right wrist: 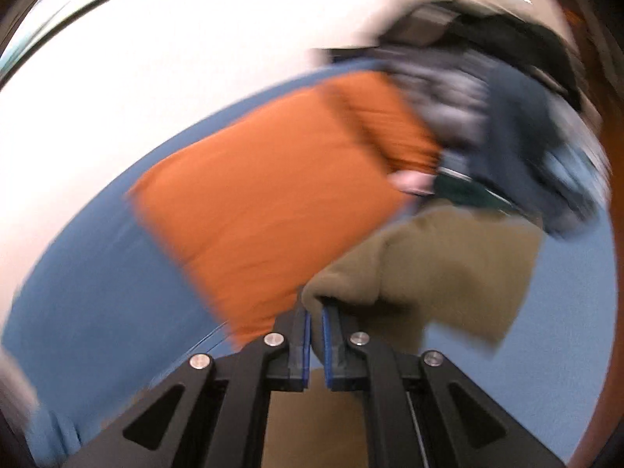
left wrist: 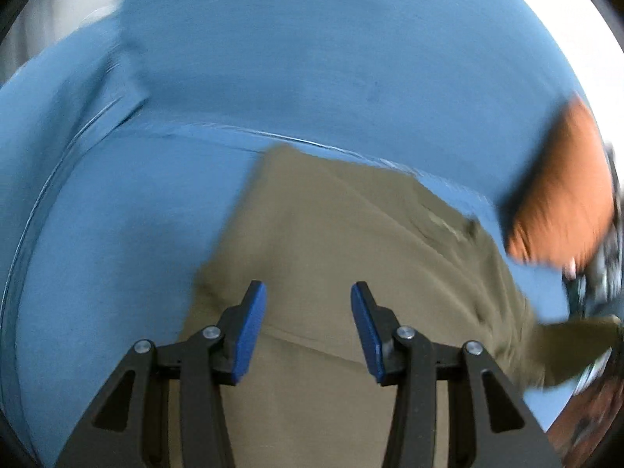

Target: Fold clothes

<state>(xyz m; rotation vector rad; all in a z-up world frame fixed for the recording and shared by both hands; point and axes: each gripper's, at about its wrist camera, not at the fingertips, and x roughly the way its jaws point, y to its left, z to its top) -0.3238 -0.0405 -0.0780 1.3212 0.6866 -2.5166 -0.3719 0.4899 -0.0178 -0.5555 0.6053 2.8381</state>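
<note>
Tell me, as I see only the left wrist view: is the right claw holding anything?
Observer: Yes, the right claw is shut on a fold of the khaki garment.
Operator: What lies beyond it?
Observer: An orange cloth on the blue sheet, left of the khaki.
Operator: Anything else?
Observer: A blurred pile of dark clothes sits behind the orange cloth.

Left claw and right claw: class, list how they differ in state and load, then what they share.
1. The left claw is open; the right claw is shut.
2. The left claw holds nothing above the olive garment; the right claw pinches a bunched fold of it.
Shared: black frames, blue pads.
</note>
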